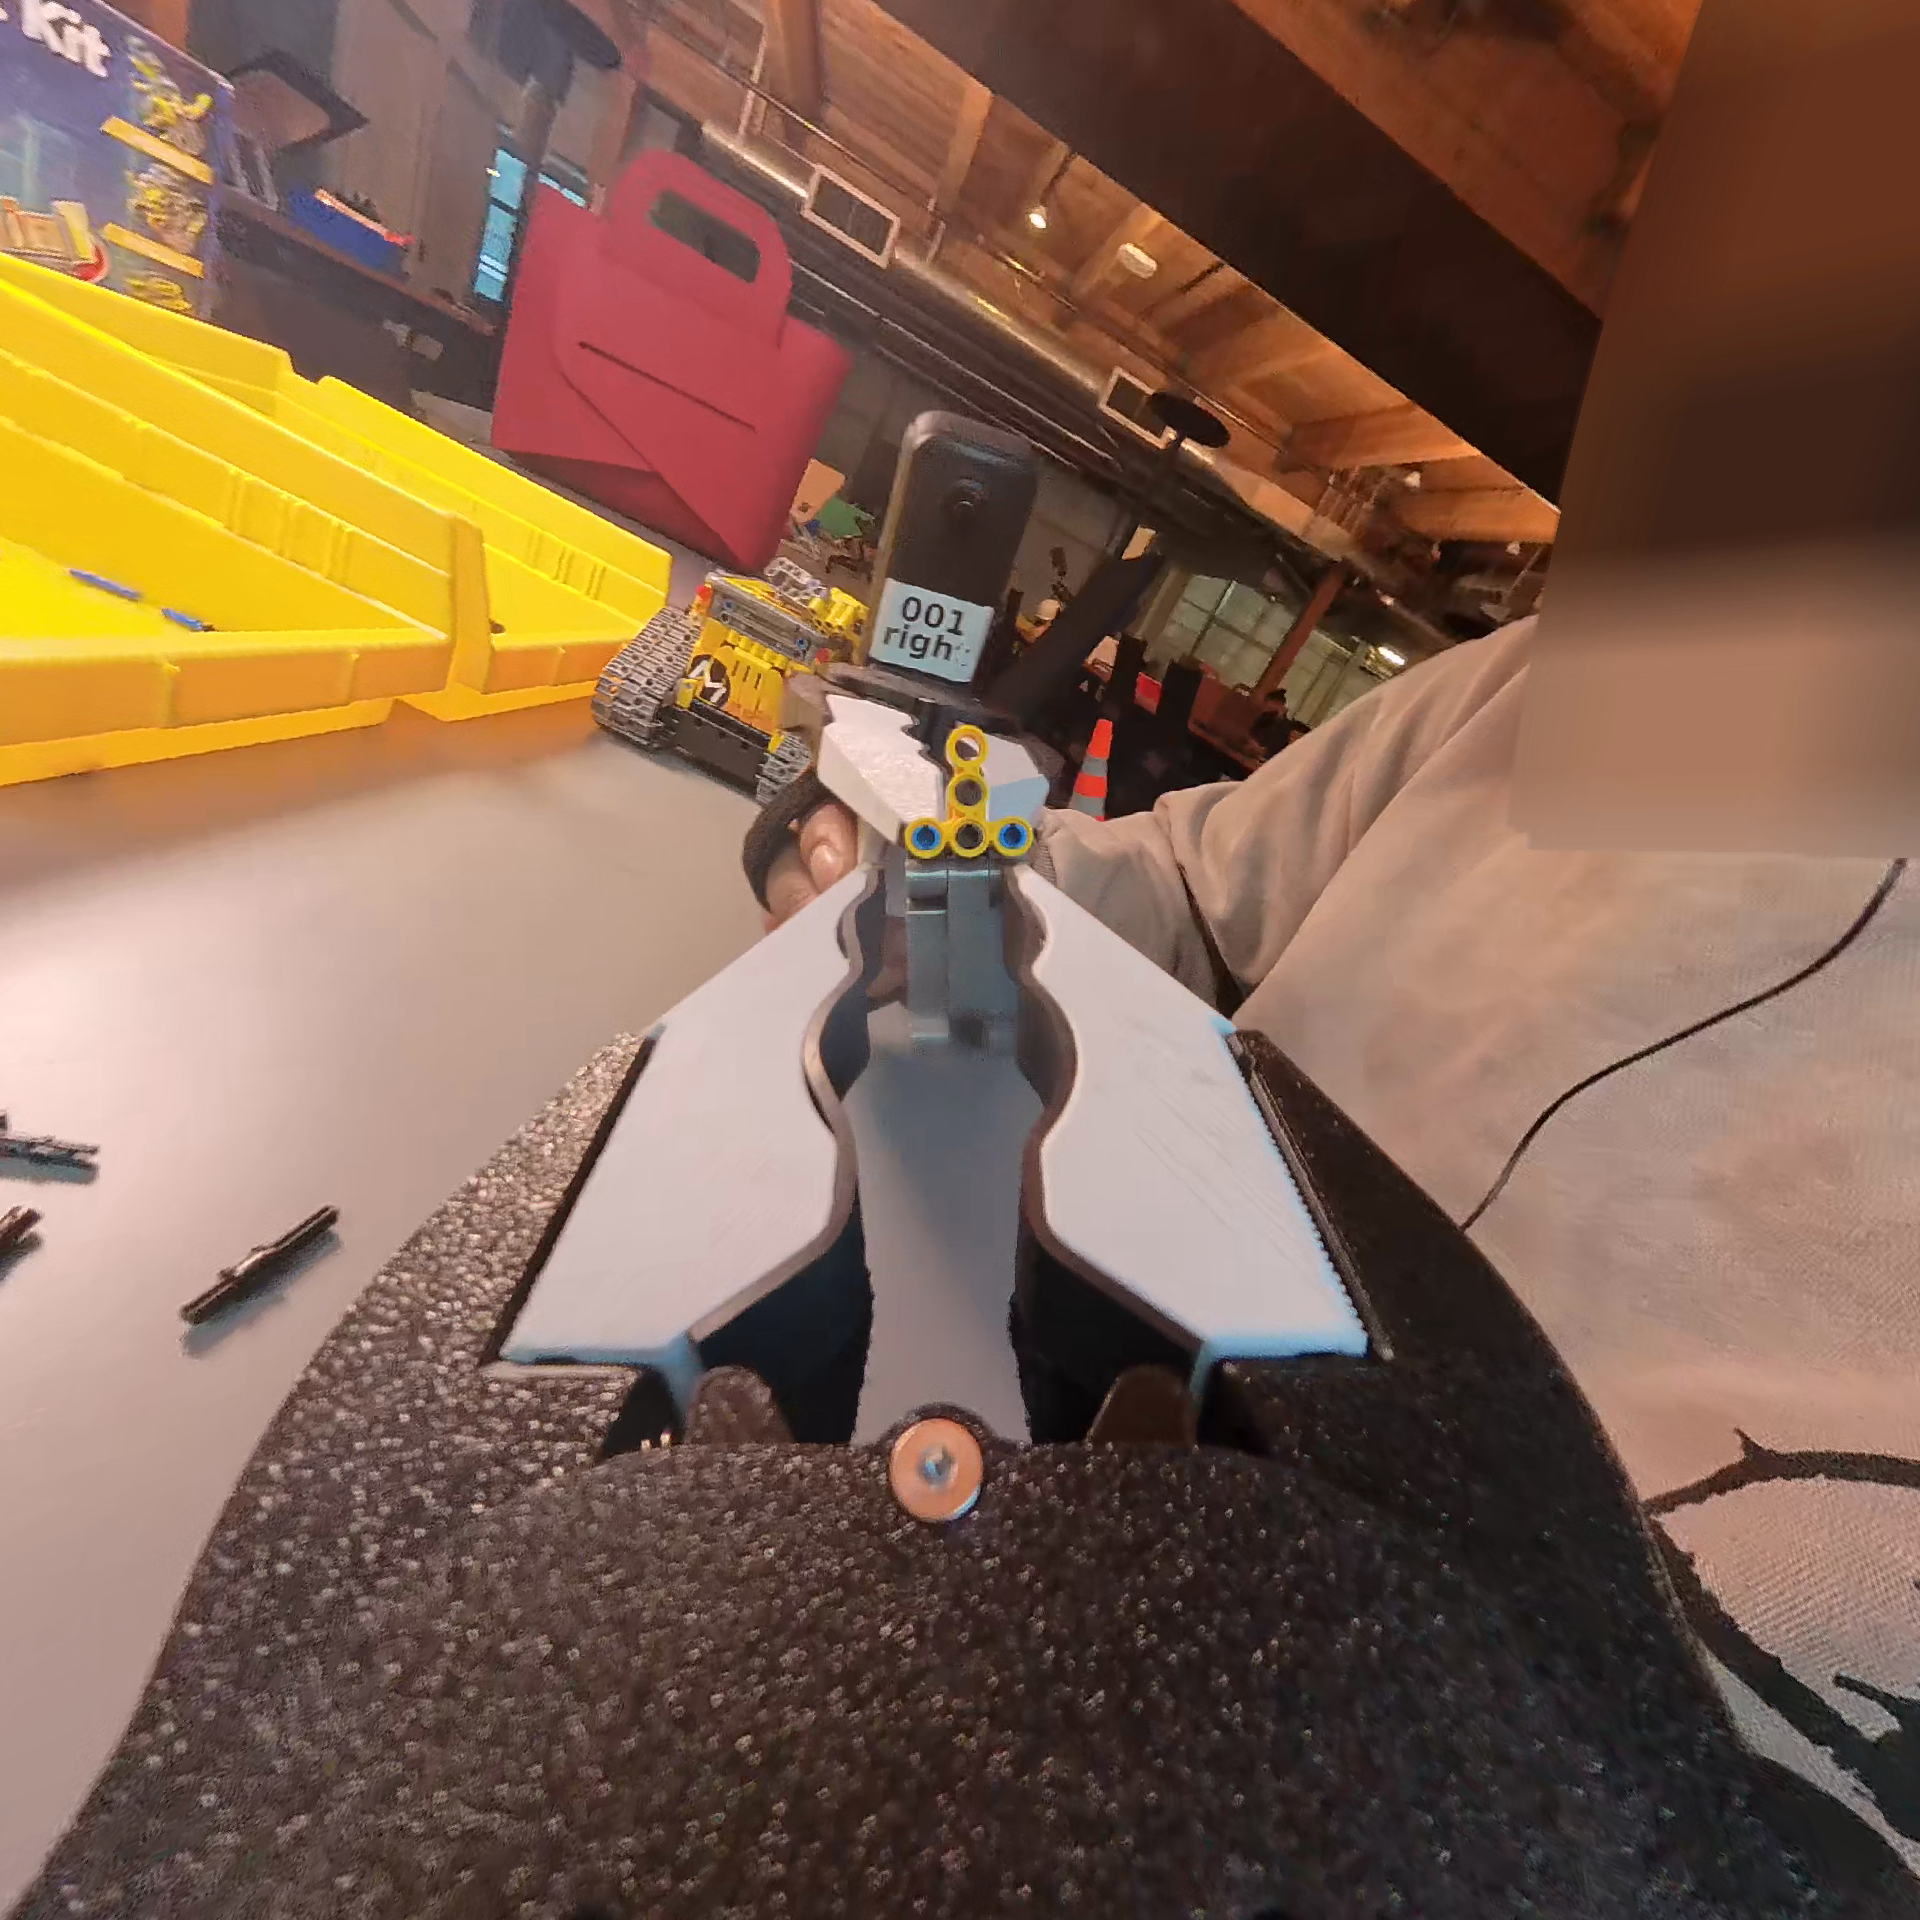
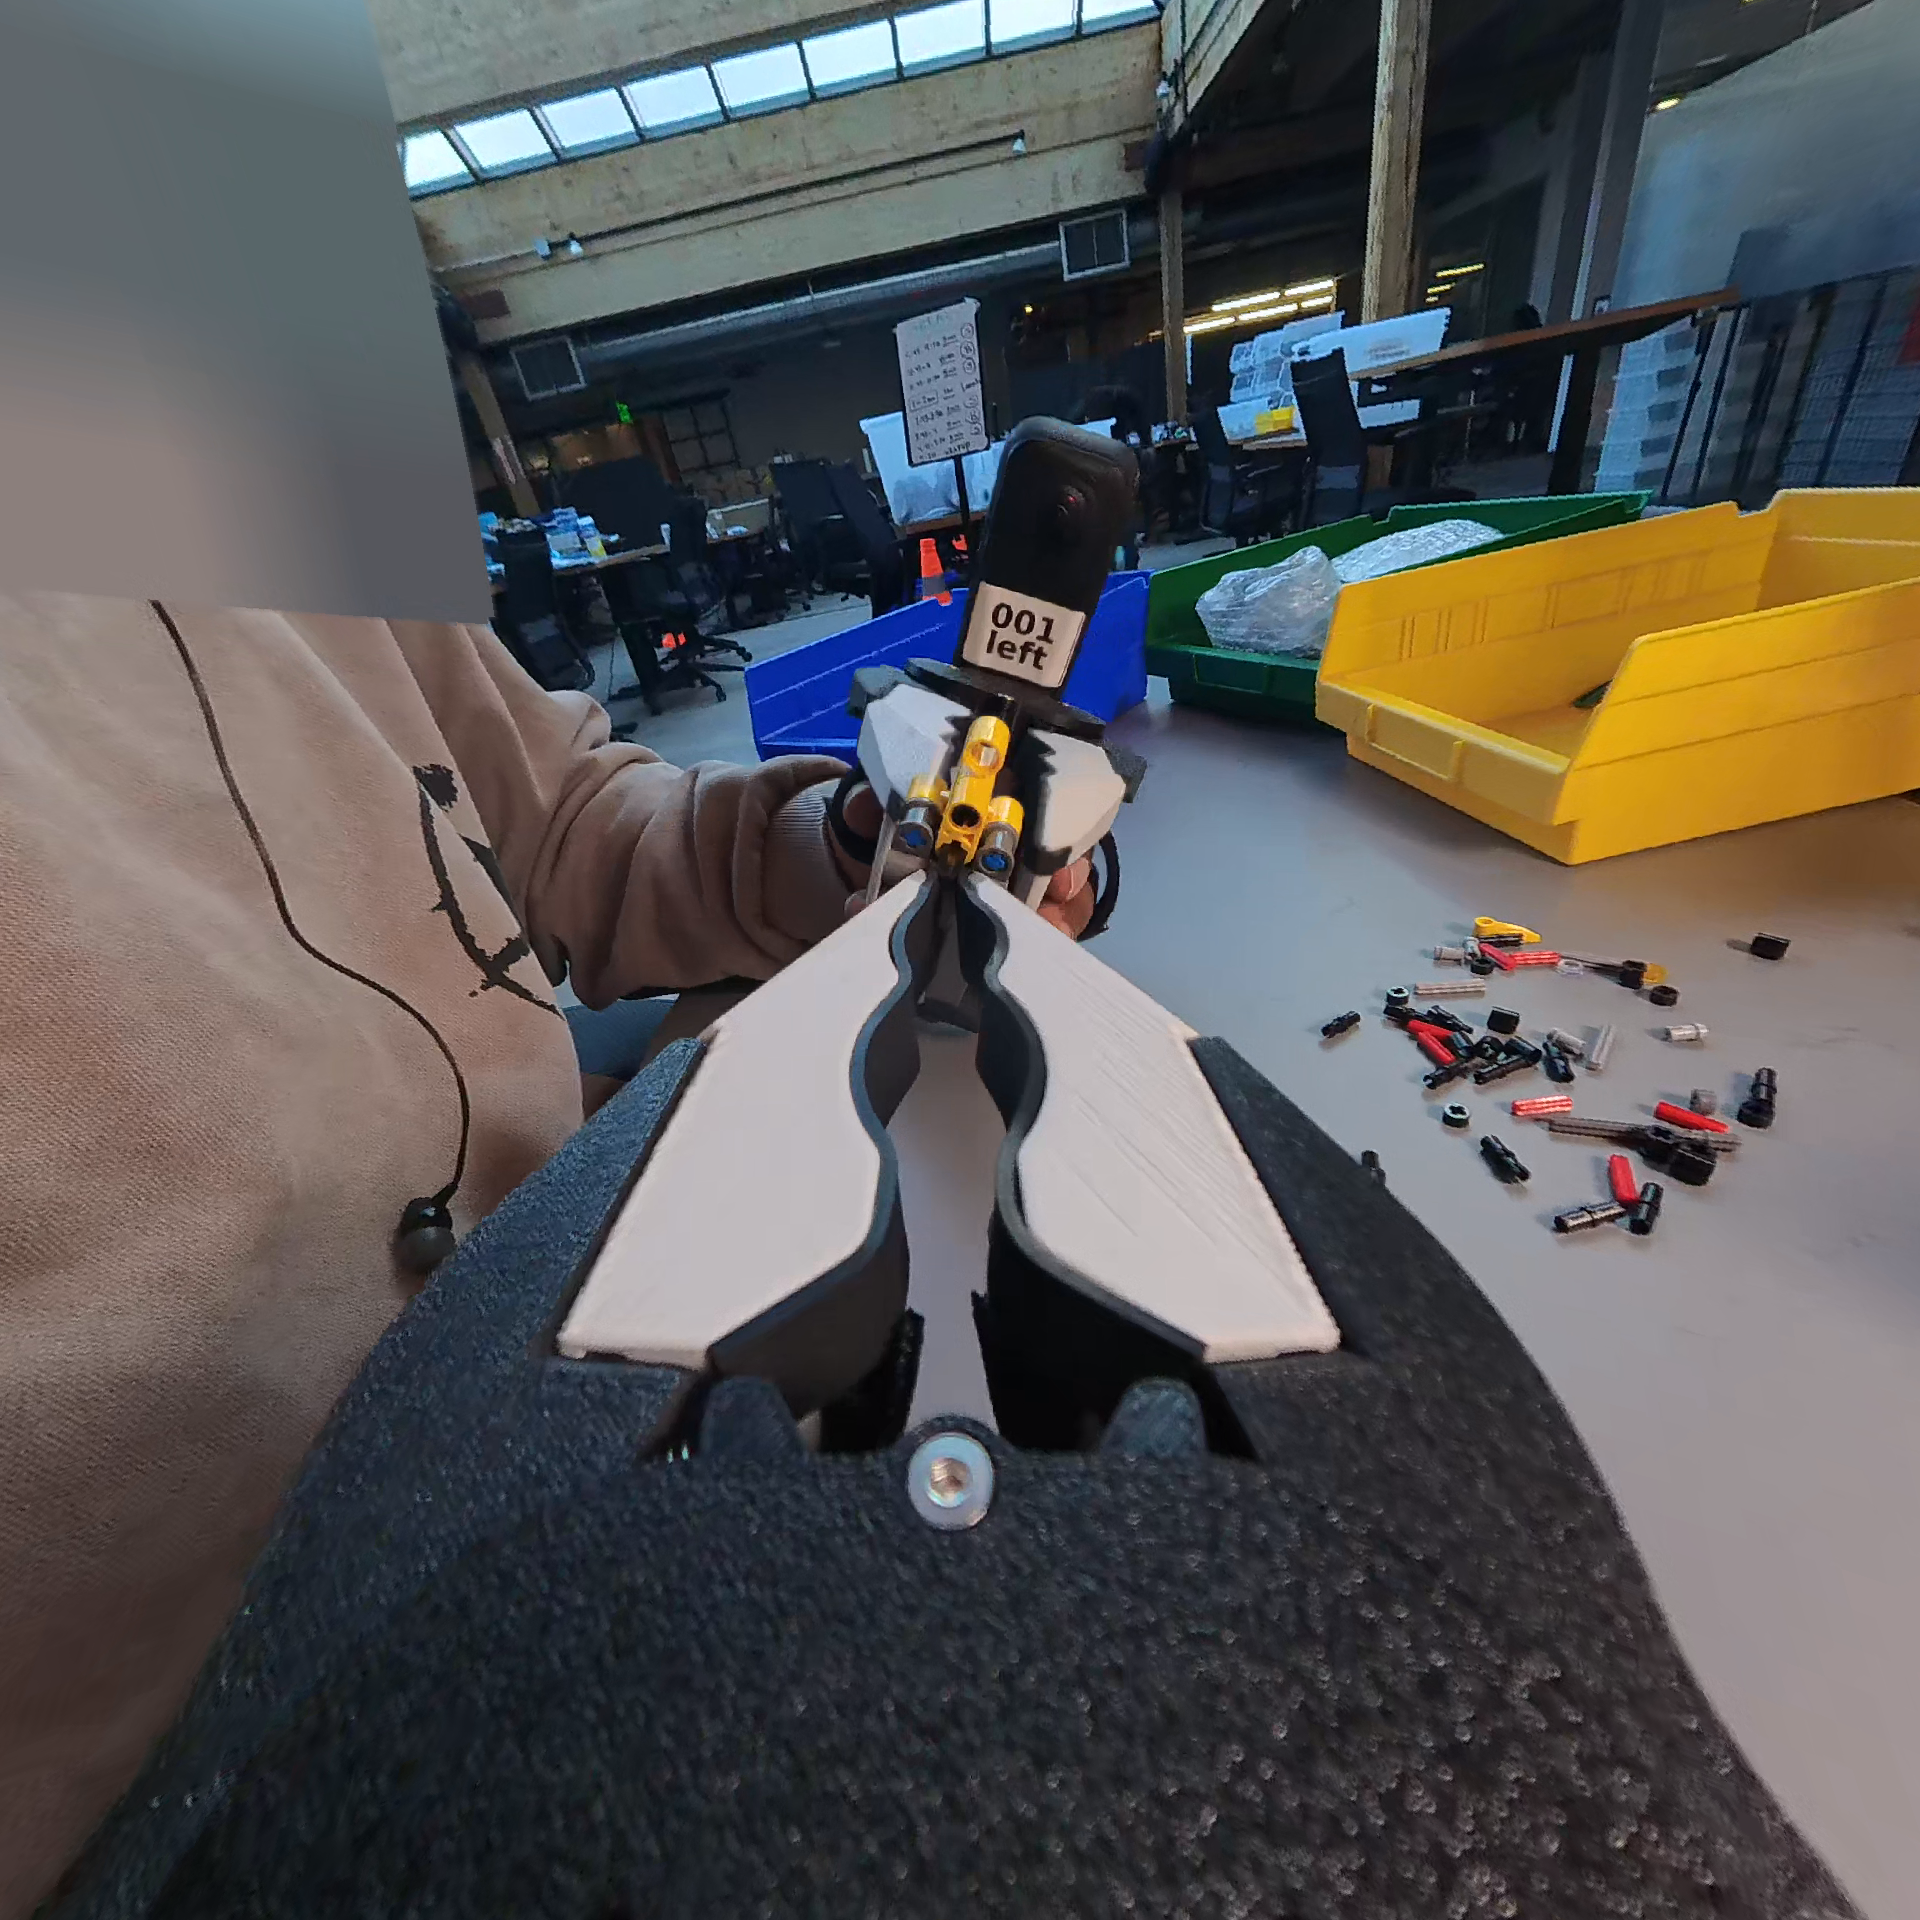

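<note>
Both claws pinch yellow T-piece (image 1: 968,821) midair.

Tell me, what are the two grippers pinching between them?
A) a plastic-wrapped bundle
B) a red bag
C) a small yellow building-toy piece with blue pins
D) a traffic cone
C: the small yellow piece sits between the left gripper and right gripper, fingertips closed around it.

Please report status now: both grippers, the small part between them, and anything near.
Left gripper and right gripper tip to tip, both shut on yellow T-shaped piece. Held above grey table. Loose pins lie aside.
</note>
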Action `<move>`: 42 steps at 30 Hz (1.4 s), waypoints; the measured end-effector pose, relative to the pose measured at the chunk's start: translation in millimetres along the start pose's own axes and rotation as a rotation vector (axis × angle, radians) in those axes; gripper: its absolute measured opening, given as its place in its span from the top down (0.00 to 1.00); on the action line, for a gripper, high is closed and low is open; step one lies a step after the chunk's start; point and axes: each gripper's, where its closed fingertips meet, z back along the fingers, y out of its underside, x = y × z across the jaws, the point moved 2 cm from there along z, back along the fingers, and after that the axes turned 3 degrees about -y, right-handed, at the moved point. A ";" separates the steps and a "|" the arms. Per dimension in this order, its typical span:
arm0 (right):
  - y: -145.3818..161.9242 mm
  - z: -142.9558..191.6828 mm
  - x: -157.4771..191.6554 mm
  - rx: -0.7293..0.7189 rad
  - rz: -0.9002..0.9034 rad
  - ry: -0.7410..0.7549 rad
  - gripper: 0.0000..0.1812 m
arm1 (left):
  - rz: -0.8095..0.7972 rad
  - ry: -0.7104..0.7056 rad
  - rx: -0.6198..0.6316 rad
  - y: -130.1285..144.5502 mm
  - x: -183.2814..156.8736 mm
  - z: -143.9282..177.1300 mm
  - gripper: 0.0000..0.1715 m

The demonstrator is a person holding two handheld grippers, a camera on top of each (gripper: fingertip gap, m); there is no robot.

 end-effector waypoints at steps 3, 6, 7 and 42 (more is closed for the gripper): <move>1.1 -0.1 1.5 -0.002 0.005 -0.012 1.00 | -0.018 0.009 -0.003 -0.2 -4.0 -0.8 0.89; 5.3 -1.2 -0.5 0.027 0.032 0.006 1.00 | -0.011 0.011 0.005 0.6 -5.1 -1.4 0.80; 6.2 -1.7 -0.5 0.032 0.035 0.007 0.99 | -0.017 -0.001 0.018 2.3 -4.2 -2.2 0.80; 1.8 -14.7 55.7 0.042 0.106 -0.262 0.85 | 0.507 0.533 0.169 27.7 -50.7 -15.2 0.86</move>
